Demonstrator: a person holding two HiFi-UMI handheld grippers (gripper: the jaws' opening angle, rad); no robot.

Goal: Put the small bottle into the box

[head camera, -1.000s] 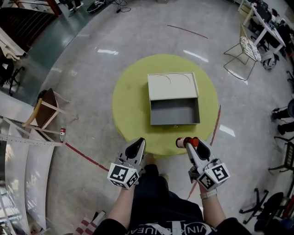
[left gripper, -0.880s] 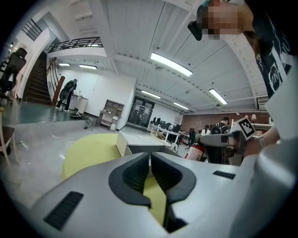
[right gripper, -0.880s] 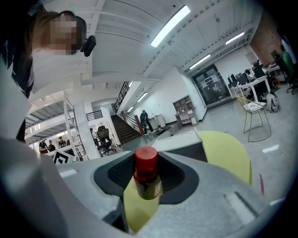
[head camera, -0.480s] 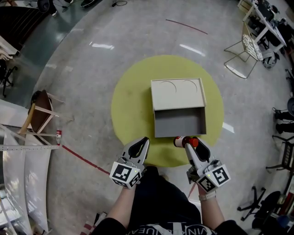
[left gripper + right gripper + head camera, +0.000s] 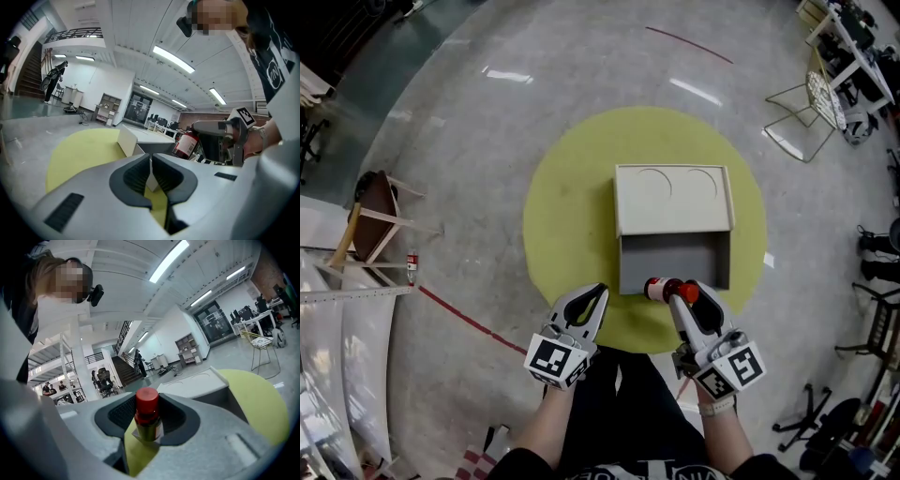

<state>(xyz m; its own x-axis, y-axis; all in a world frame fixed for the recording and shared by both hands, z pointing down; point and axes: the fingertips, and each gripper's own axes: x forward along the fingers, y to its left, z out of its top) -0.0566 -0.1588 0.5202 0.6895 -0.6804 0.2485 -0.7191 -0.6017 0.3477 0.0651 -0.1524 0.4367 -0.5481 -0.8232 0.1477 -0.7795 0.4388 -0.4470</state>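
Note:
On the round yellow table (image 5: 567, 202) stands a beige box (image 5: 675, 199) whose lid is slid back, so its grey inside (image 5: 675, 262) lies bare on the near side. My right gripper (image 5: 679, 292) is shut on the small bottle (image 5: 659, 288), a dark red one with a red cap and a white label. The bottle hangs at the box's near wall. It also shows in the right gripper view, where the bottle (image 5: 147, 417) sits between the pads with its cap up. My left gripper (image 5: 596, 297) is shut and empty, at the table's near edge, left of the box.
A white wire chair (image 5: 811, 101) stands on the floor at the far right, and a wooden chair (image 5: 370, 225) at the left beside a pale bench. Red tape lines cross the grey floor. Office chair bases (image 5: 806, 427) sit at the near right.
Both grippers have moved forward toward the box. The bottle has gone from the table's near edge to the box's near wall, still held by the right gripper.

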